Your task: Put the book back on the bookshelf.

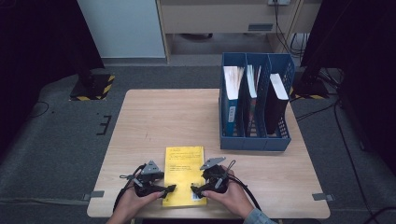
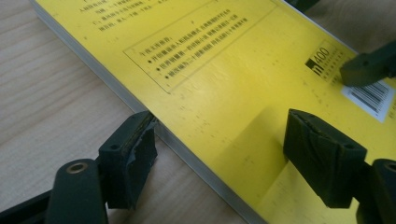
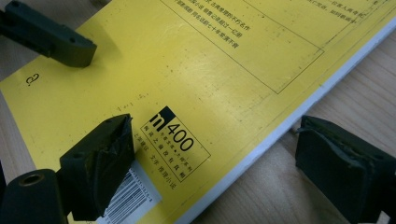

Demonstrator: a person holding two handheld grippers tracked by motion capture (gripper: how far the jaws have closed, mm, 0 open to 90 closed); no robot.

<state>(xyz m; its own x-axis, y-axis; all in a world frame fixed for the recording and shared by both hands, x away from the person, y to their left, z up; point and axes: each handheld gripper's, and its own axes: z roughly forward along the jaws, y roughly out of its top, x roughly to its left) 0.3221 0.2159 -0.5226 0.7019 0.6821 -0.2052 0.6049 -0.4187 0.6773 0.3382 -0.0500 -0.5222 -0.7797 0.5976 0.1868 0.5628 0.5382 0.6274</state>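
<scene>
the yellow book is lying flat, back cover up, at the near edge of the table, well apart from the blue file rack at the far right. the left tool is sitting open with its jaws straddling the book's left edge, one over the cover and one down on the wood. the right tool is standing open likewise across the right edge, one jaw by the barcode.
</scene>
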